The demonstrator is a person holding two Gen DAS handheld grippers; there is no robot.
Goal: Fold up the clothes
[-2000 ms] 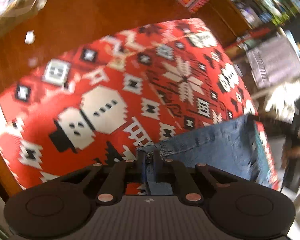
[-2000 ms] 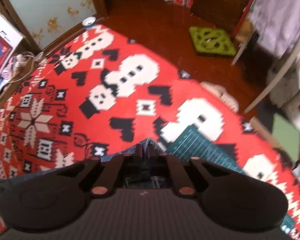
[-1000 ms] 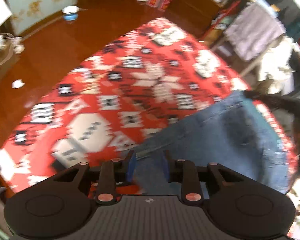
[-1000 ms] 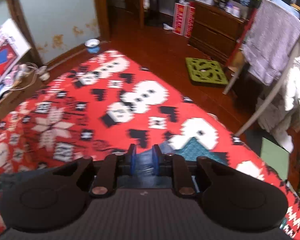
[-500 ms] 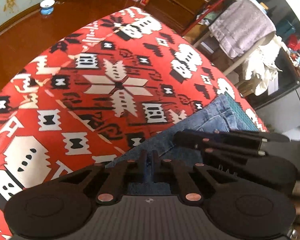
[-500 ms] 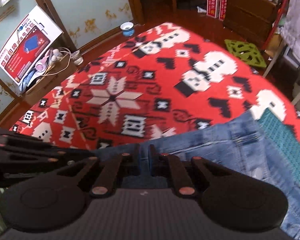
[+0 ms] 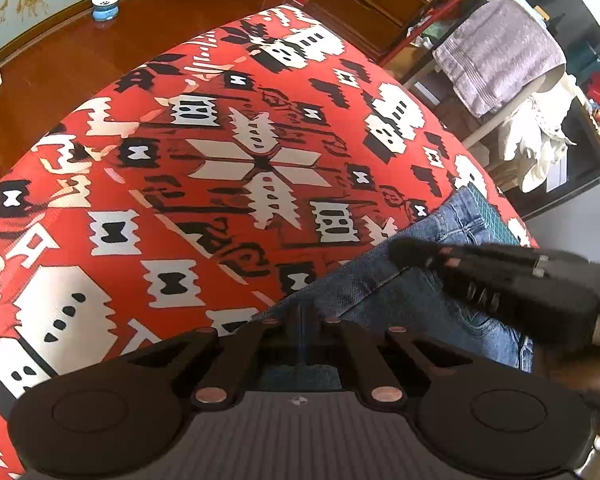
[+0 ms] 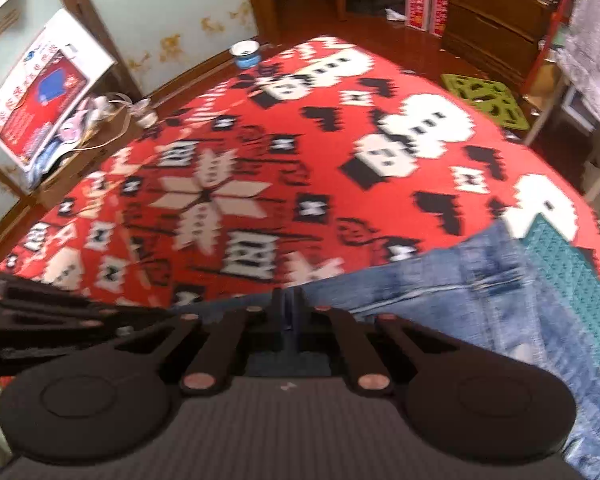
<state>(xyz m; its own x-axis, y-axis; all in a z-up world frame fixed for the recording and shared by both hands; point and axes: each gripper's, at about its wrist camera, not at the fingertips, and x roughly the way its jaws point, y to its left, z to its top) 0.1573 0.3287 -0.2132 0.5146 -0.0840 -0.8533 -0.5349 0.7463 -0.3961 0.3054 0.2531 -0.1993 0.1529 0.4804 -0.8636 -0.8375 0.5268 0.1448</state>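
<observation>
Blue jeans (image 7: 412, 300) lie at the near right of a table covered by a red patterned cloth (image 7: 228, 168). My left gripper (image 7: 305, 312) is shut on the jeans' near edge. My right gripper (image 8: 287, 300) is shut on the jeans (image 8: 480, 280) too, close beside the left one. The right gripper's black body shows at the right of the left wrist view (image 7: 500, 280), and the left gripper's body shows at the left of the right wrist view (image 8: 40, 312). A teal mat (image 8: 560, 264) lies under the jeans.
Wooden floor surrounds the table. A small blue and white bowl (image 8: 246, 52) stands on the floor by the wall. A grey towel (image 7: 496, 52) hangs on a rack at the right. A green mat (image 8: 484, 100) lies on the floor. A dresser (image 8: 492, 16) stands behind.
Both grippers opened briefly, then shut on the jeans' edge again. They have come close together, and the jeans now lie spread at the table's near right.
</observation>
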